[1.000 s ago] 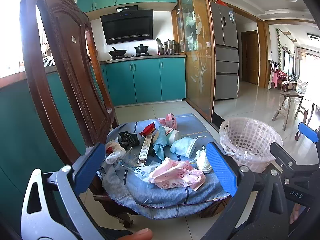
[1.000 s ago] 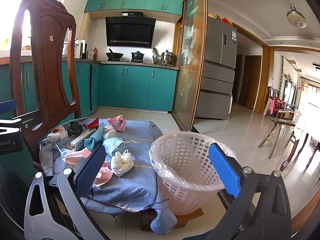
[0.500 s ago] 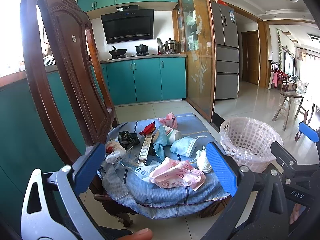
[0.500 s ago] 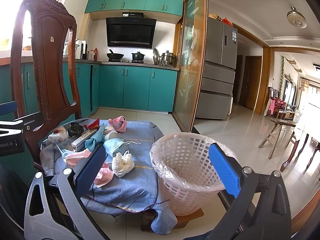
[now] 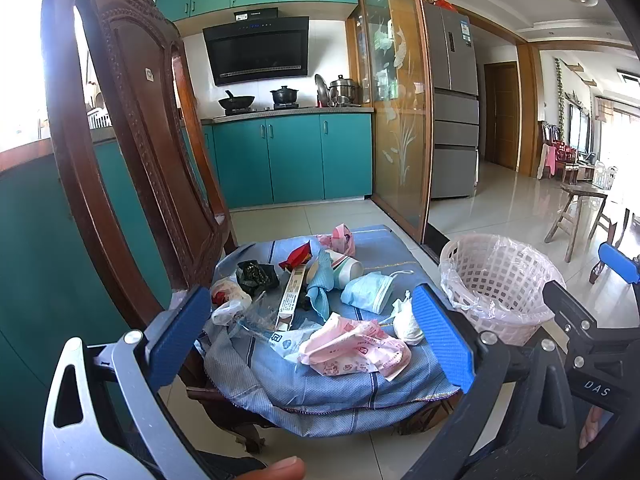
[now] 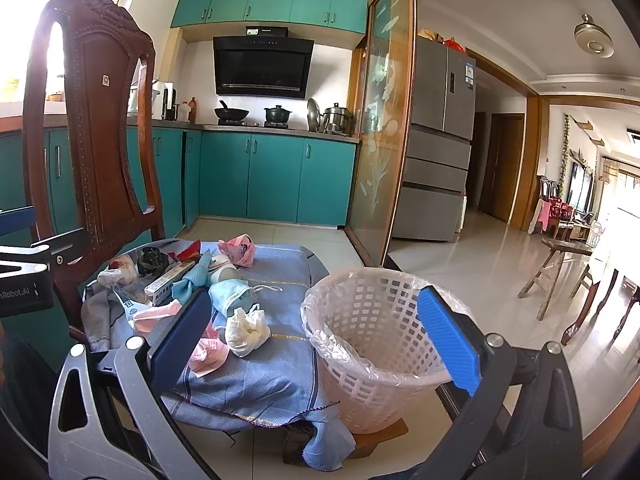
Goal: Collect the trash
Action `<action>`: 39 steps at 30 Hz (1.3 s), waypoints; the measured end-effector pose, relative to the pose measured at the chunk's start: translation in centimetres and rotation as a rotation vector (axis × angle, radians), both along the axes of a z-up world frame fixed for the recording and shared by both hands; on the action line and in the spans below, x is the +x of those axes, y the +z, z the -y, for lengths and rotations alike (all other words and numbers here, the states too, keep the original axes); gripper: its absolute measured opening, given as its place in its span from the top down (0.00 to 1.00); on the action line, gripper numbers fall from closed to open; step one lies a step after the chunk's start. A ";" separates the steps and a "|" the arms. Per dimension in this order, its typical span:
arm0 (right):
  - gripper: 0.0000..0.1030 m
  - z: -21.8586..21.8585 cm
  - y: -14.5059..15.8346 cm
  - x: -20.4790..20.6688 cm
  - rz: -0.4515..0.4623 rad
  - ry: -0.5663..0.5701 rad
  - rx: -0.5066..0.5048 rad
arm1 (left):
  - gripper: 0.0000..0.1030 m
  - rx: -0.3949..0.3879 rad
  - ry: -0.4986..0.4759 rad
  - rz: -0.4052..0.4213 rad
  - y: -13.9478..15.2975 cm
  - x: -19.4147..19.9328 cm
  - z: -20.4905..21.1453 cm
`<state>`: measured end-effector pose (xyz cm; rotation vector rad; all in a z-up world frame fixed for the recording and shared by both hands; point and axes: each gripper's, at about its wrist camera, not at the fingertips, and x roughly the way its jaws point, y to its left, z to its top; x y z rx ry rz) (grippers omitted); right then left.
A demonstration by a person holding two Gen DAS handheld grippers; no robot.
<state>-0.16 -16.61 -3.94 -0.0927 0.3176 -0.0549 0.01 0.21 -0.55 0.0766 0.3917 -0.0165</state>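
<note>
Trash lies on a blue cloth [image 5: 320, 388] over a chair seat: a pink printed wrapper [image 5: 354, 350], a white crumpled tissue [image 5: 406, 320], a blue face mask [image 5: 368, 286], a paper cup [image 5: 346, 266], a long box [image 5: 292, 298], a black bag [image 5: 256, 274] and a red wrapper [image 5: 298, 256]. A lined white basket [image 6: 376, 340] stands right of the chair. My left gripper [image 5: 312, 340] is open and empty, in front of the pink wrapper. My right gripper [image 6: 316, 344] is open and empty, in front of the basket and the tissue [image 6: 246, 328].
The carved wooden chair back [image 5: 132, 152] rises at the left. Teal kitchen cabinets [image 5: 292, 160] and a glass partition [image 5: 400, 120] stand behind. A grey fridge [image 6: 440, 152] and a wooden stool [image 6: 560, 272] are to the right on the tiled floor.
</note>
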 end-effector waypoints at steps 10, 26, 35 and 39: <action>0.03 -0.6 0.7 0.1 0.002 0.004 -0.006 | 0.03 -0.001 0.000 -0.002 0.0 0.0 0.0; 0.03 -0.6 0.8 0.1 0.003 0.005 -0.007 | 0.03 -0.004 0.001 -0.002 0.0 0.0 -0.2; 0.03 -0.6 0.9 0.1 0.006 0.006 -0.005 | 0.03 -0.004 0.002 -0.003 -0.1 0.0 -0.2; 0.03 -0.5 1.0 -0.1 0.007 0.008 -0.004 | 0.03 -0.005 0.002 -0.004 -0.2 0.0 -0.3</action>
